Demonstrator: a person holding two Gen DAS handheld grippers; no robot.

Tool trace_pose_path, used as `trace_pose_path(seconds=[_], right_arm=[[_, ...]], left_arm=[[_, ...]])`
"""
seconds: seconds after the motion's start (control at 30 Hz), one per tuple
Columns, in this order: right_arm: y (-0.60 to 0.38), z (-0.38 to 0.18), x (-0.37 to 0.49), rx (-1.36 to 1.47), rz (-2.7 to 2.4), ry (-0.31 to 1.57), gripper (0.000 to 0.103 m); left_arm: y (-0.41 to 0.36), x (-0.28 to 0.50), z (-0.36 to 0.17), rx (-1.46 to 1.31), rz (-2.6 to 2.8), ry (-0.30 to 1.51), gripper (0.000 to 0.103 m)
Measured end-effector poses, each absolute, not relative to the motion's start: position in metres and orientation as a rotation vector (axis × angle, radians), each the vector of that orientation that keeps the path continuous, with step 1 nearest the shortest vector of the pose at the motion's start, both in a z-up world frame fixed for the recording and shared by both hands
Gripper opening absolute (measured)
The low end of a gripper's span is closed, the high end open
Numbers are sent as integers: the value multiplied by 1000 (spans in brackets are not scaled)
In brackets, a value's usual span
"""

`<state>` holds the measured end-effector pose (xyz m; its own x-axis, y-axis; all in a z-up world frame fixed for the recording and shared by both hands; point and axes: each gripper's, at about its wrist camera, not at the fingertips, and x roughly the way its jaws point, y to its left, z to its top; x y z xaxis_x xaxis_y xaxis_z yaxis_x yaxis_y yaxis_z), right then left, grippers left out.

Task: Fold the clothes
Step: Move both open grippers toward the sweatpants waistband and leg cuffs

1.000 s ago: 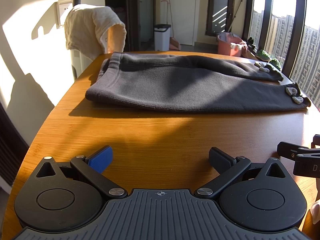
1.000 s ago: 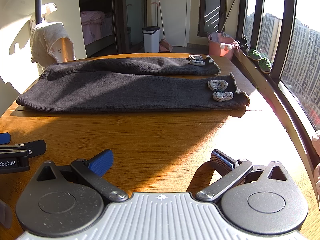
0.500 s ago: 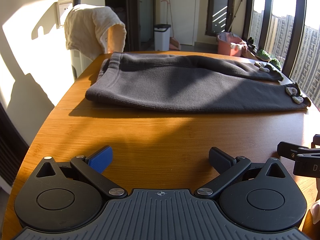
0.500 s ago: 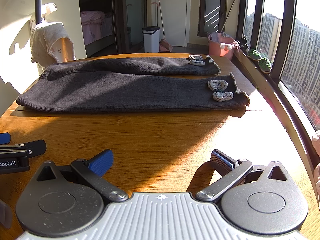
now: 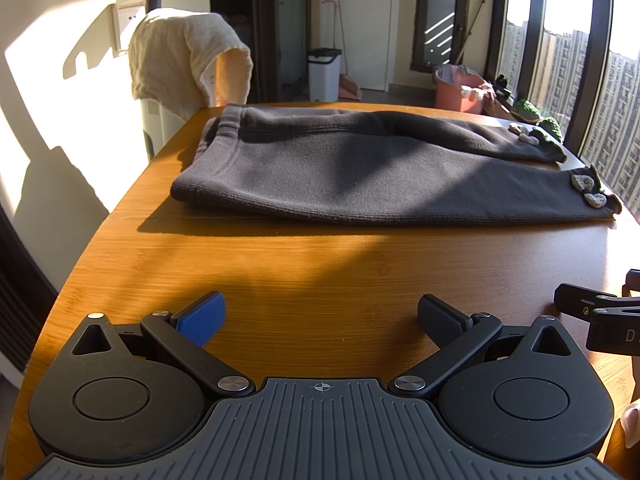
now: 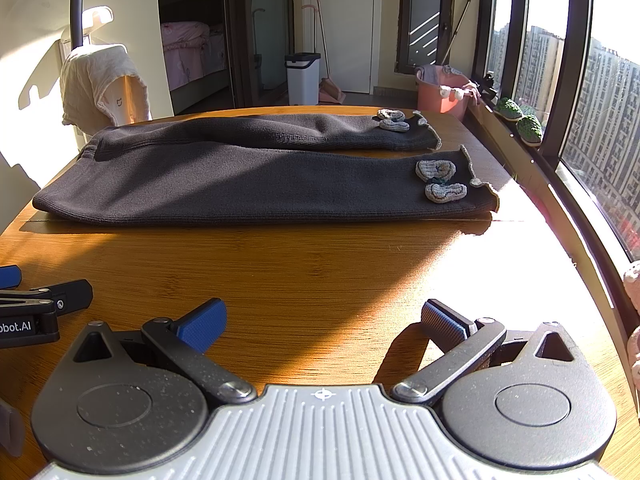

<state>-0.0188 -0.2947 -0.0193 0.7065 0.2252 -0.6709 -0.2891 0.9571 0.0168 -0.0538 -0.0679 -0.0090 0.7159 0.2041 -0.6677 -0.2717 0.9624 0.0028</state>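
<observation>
A pair of dark grey knitted trousers [image 5: 360, 172] [image 6: 240, 184] lies flat across the wooden table, well ahead of both tongs, waistband to the left, legs slightly parted rightwards, with pale crocheted bows [image 6: 440, 182] at the frilled cuffs.

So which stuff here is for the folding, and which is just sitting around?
For the folding:
- dark grey trousers lying flat on the wooden table
- left tool, open
- right tool, open

Just sitting around:
- cream towel draped beyond the table
- white bin
- pink tub
- green slippers on the windowsill
</observation>
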Motion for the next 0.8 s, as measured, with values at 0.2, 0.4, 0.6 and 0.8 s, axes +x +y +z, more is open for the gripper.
trace_pose_path(seconds=[0.2, 0.4, 0.6, 0.8], right_arm=[[-295, -19, -19, -92, 286, 733, 103], [-296, -19, -17, -104, 306, 739, 103], [-312, -11, -2, -113, 467, 696, 103], [-343, 15, 65, 25, 424, 625, 99]], left_arm=[[-69, -53, -9, -96, 264, 728, 103], [-69, -53, -9, -89, 259, 734, 103], [-73, -44, -4, -64, 102, 764, 103], [-60, -4, 24, -151, -1, 686, 103]])
